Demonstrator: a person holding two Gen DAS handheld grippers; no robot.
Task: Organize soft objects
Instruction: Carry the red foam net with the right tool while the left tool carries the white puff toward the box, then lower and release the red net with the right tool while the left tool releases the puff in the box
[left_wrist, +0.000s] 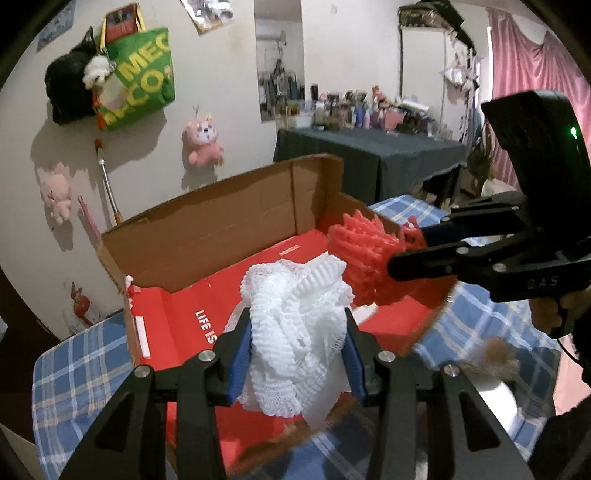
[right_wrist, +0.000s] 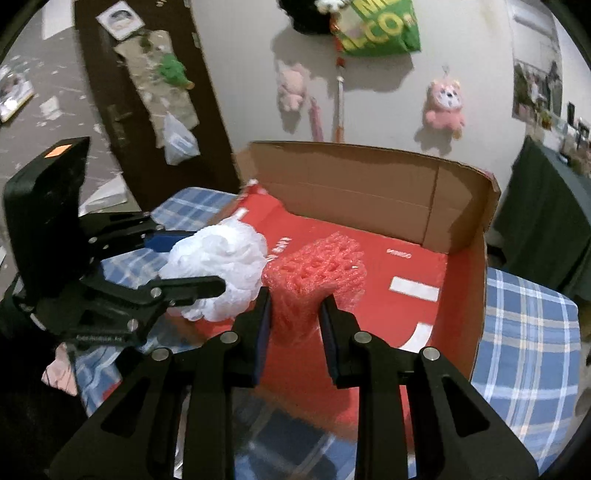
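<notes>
Both claws loaded up over the box

My left gripper (left_wrist: 297, 354) is clamped on a crumpled white foam net (left_wrist: 295, 332), my right gripper (right_wrist: 295, 328) squeezes a scrunched red foam net (right_wrist: 314, 280). Each bundle sticks out just ahead of its fingertips, above the open cardboard box with the red floor (right_wrist: 406, 266), which sits below both claws on the blue plaid cloth (right_wrist: 528, 339).

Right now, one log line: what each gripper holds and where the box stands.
left gripper: shut on white foam net | right gripper: shut on red foam net | both over open cardboard box | box on plaid cloth
</notes>
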